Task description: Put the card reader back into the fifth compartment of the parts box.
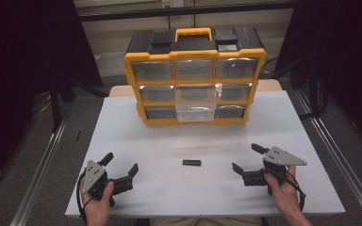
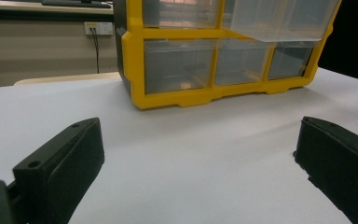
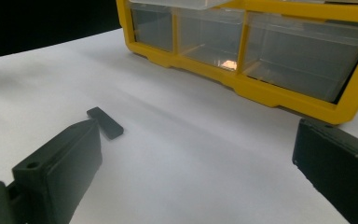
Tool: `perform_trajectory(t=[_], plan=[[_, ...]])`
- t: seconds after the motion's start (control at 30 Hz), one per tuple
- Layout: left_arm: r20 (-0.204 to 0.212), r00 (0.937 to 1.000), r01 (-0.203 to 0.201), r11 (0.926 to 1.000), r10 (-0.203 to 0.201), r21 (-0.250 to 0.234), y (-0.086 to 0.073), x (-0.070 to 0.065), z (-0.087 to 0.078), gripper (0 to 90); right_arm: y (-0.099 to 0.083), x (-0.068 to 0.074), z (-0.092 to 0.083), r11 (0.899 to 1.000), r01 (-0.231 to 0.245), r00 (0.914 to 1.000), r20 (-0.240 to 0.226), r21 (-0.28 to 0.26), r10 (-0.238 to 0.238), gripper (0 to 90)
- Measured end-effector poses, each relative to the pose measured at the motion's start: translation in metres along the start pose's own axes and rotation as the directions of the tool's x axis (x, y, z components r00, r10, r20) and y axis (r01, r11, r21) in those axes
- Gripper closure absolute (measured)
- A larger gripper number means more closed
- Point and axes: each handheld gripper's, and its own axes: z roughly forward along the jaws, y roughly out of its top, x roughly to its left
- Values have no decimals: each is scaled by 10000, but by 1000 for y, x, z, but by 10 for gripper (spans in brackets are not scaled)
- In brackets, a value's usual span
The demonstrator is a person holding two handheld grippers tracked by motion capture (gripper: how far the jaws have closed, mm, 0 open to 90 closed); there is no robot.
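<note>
Black bar [image 1: 191,163]: small, flat, rectangular, on white table [image 1: 169,141]; both grippers' fingers wide, empty.

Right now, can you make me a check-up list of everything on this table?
Surface: white table, flat and bare around the things.
Job's things: small black bar lying flat mid-table; yellow drawer organizer at the back, its clear middle drawer pulled out.
Clutter: nothing seen.
Grippers: left claw and right claw both open, holding nothing, either side of the bar.
Cables: black one at each hand.
Surroundings: dark floor, metal rails, wall socket.
</note>
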Motion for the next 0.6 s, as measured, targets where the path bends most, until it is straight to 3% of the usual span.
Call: perform_trajectory(t=[0.37, 0.6], plan=[[-51, 10000, 20, 10000, -20, 13, 0, 0, 1, 14, 12, 9, 18, 9993, 294, 9958, -871, 227, -273, 14], [2, 10000, 35, 10000, -35, 41, 0, 1, 3, 14, 20, 15, 32, 9987, 134, 9929, -1187, 492, -75, 17]])
